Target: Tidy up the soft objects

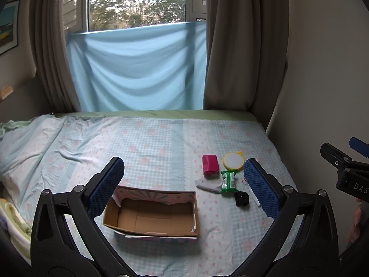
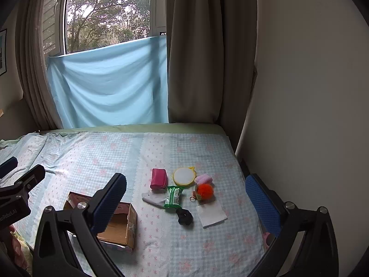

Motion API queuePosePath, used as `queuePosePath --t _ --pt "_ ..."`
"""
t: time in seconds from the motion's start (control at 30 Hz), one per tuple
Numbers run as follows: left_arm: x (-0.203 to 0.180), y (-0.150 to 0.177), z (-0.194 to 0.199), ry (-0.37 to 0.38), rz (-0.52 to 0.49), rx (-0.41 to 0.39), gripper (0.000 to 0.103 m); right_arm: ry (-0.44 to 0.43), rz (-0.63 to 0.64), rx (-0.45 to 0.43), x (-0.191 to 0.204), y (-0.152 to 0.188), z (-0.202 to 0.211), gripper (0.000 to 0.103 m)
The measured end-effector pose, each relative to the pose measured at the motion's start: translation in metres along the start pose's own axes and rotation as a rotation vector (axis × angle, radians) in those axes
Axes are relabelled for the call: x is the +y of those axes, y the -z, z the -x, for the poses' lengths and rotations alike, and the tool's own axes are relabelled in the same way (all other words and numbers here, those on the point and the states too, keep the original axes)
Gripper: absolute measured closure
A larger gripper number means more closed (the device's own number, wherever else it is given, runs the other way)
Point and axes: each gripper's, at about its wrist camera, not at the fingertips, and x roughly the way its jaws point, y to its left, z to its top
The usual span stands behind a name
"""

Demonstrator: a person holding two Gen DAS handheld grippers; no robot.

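Note:
An open cardboard box (image 1: 152, 217) lies on the bed; it also shows in the right wrist view (image 2: 120, 226). To its right lie a pink pouch (image 2: 158, 178), a round yellow-rimmed pad (image 2: 184, 176), a green wipes pack (image 2: 174, 196), a grey sock (image 2: 153, 199), a black scrunchie (image 2: 184, 216), an orange pom-pom (image 2: 205, 191), a pink fluffy item (image 2: 203, 179) and a white cloth (image 2: 211, 213). My left gripper (image 1: 184, 184) is open and empty above the box. My right gripper (image 2: 186, 198) is open and empty above the pile.
The bed (image 1: 161, 138) has a light blue checked sheet. A wall (image 2: 311, 92) runs close along the right edge. Curtains (image 1: 244, 46) and a blue cloth (image 1: 138, 69) hang at the window behind. Bedding (image 1: 13, 219) lies at the left.

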Motion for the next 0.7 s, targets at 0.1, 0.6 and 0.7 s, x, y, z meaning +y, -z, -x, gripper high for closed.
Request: queuePosePath --t 0.1,0.6,0.7 --pt "-0.0008 0.0009 -0.0007 0.000 -0.001 -0.001 0.000 -0.001 0.001 -0.001 0.0001 -0.0002 -0.0009 0.000" --pt "-0.0027 -0.0010 -0.0014 -0.004 0.005 0.002 0.000 -0.018 0.011 -0.002 0.0023 0.0027 -0.0037 0.000" --pt "-0.0046 -0.0008 -0.0013 -0.005 0.003 -0.001 0.000 -0.022 0.010 -0.003 0.0021 0.0023 -0.0034 0.000"
